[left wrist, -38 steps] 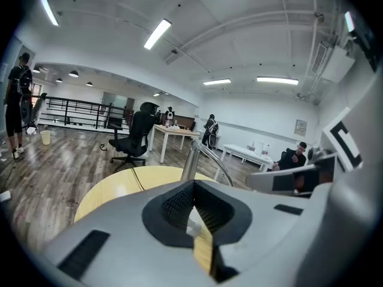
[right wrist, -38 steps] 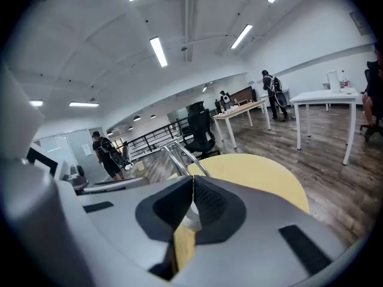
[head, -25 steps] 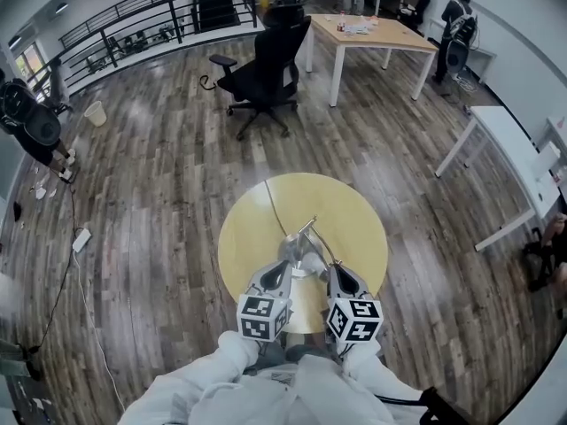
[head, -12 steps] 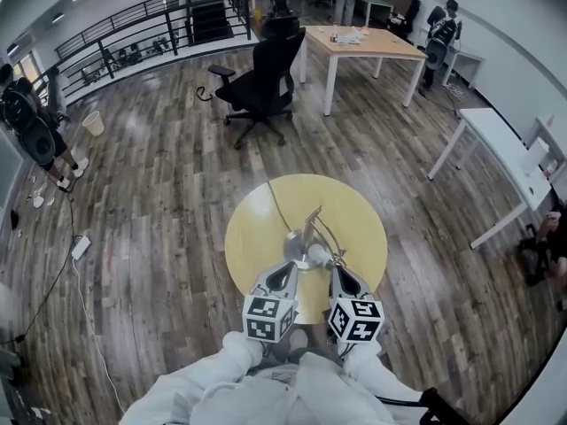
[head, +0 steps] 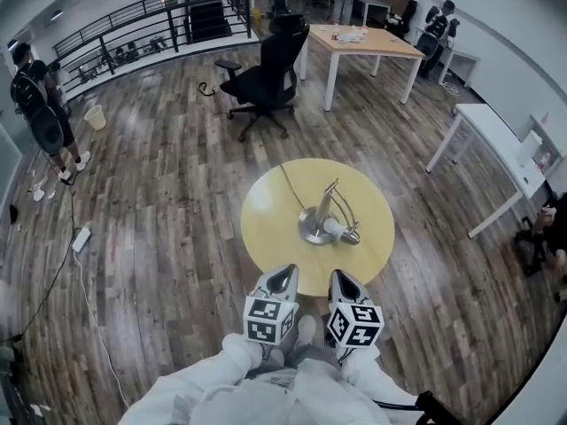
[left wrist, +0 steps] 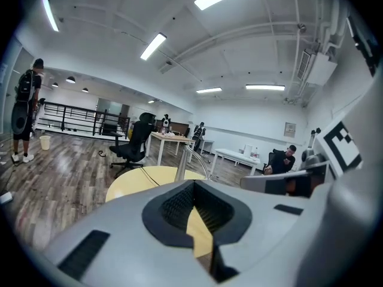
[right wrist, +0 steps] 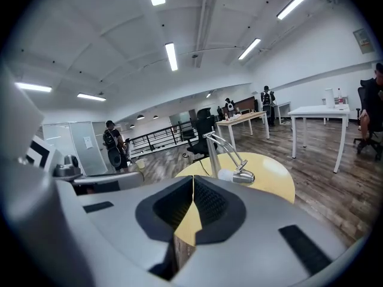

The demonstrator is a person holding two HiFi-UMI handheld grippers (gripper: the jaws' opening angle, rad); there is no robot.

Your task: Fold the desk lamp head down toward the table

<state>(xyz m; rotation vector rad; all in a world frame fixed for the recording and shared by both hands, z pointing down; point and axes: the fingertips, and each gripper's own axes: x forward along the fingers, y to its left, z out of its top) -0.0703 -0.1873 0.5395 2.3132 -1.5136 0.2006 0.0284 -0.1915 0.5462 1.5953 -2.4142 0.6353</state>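
A lamp [head: 321, 223] stands near the middle of the round table [head: 266, 228], its head [head: 342, 231] low over the top on the near right side and its cord [head: 291, 183] running off the far edge. The left gripper [head: 284, 274] and right gripper [head: 339, 278] hang side by side just off the table's near edge. Beyond its far side stands a chair [head: 270, 73], with a desk [head: 365, 42] behind. A long table [head: 496, 144] lies to its right, and a person [head: 40, 104] and a bin [head: 95, 115] are well off to its left.

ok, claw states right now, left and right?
left claw: closed, holding nothing.
right claw: closed, holding nothing.
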